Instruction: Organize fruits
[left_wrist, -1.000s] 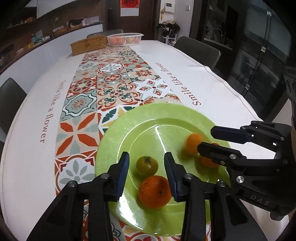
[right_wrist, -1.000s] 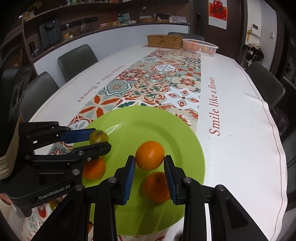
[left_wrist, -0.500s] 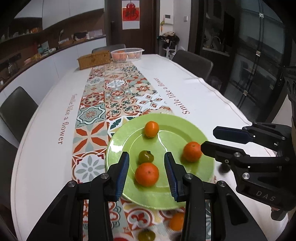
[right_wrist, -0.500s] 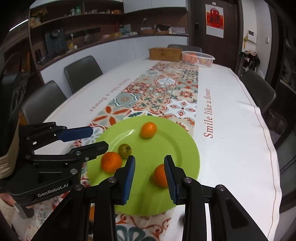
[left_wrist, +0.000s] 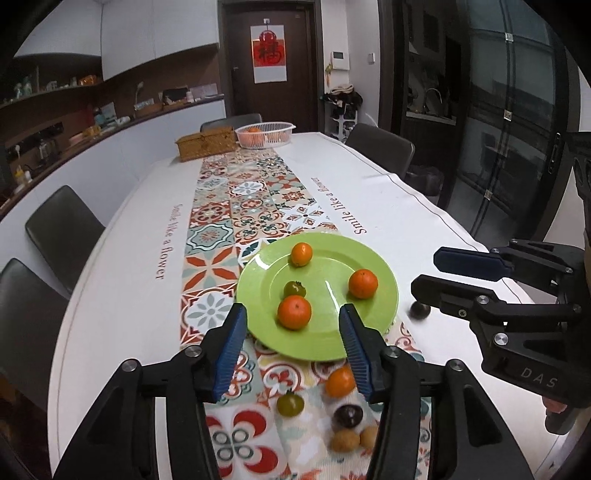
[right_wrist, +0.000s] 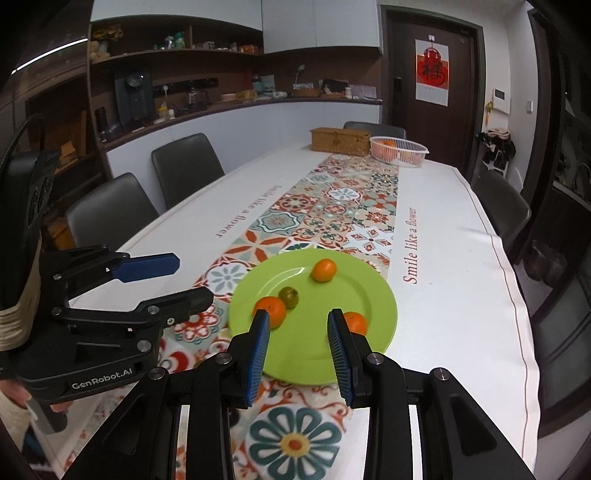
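A green plate (left_wrist: 321, 339) (right_wrist: 365, 288) on the patterned runner holds three oranges (left_wrist: 294, 312) (left_wrist: 363, 283) (left_wrist: 301, 254) and a small green fruit (left_wrist: 294, 289) (right_wrist: 289, 296). My left gripper (left_wrist: 291, 314) (right_wrist: 192, 277) hovers above the plate's near edge, its jaws opening with nothing between them. My right gripper (right_wrist: 297, 315) (left_wrist: 428, 269) hangs beside it, jaws a little apart and empty. Loose fruit lies on the cloth nearer me: an orange (left_wrist: 340, 382), a green fruit (left_wrist: 290, 404), a dark purple one (left_wrist: 347, 415) and two tan ones (left_wrist: 345, 441).
A dark round fruit (left_wrist: 419, 312) sits just right of the plate. At the table's far end stand a wicker box (left_wrist: 205, 144) and a white basket (left_wrist: 264, 133) of oranges. Dark chairs (left_wrist: 62, 225) (right_wrist: 502, 206) line both long sides.
Both grippers have drawn back and up from the plate, so it looks smaller and the loose fruit in front has come into view. The left jaws have widened.
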